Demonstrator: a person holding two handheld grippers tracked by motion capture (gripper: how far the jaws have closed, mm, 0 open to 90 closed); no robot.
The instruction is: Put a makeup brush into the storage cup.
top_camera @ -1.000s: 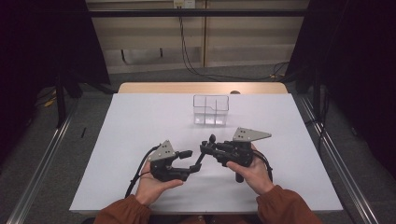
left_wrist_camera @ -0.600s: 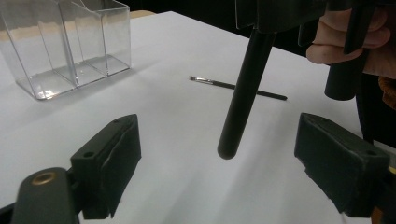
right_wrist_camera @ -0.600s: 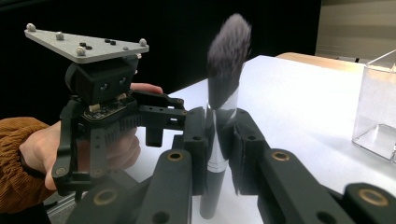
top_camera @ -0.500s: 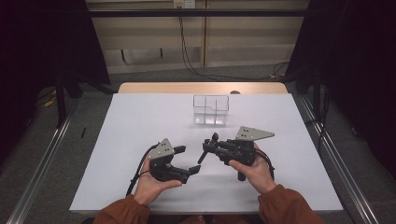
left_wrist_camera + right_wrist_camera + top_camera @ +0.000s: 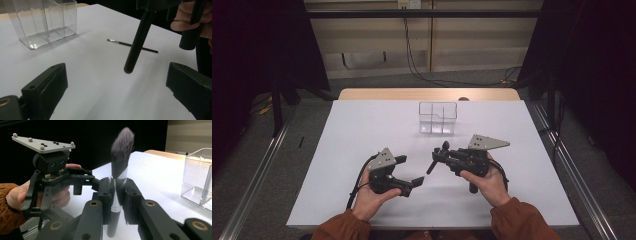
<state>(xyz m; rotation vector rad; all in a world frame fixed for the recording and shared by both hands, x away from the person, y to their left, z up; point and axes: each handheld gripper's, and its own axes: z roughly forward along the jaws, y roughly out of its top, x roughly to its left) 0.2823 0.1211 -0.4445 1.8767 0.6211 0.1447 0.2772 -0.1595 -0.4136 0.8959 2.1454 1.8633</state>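
A black makeup brush (image 5: 438, 157) with a dark fluffy head (image 5: 122, 142) is held above the table, head up and handle end (image 5: 138, 37) slanting down. My right gripper (image 5: 441, 156) (image 5: 116, 195) is shut on its shaft just below the silver collar. My left gripper (image 5: 409, 171) (image 5: 116, 82) is open wide, a little short of the handle's tip and not touching it. It also appears in the right gripper view (image 5: 52, 177), held by a hand. A thin small brush (image 5: 132, 45) lies flat on the white table.
A clear plastic organizer (image 5: 438, 117) (image 5: 42, 22) (image 5: 200, 182) with several compartments stands past the grippers, toward the far edge of the white table (image 5: 362, 130). A rail (image 5: 257, 175) runs along the floor at each side.
My left gripper has drawn back from the brush's handle end toward the person, and its jaws now stand wide apart. The right gripper still holds the brush, nearly in place.
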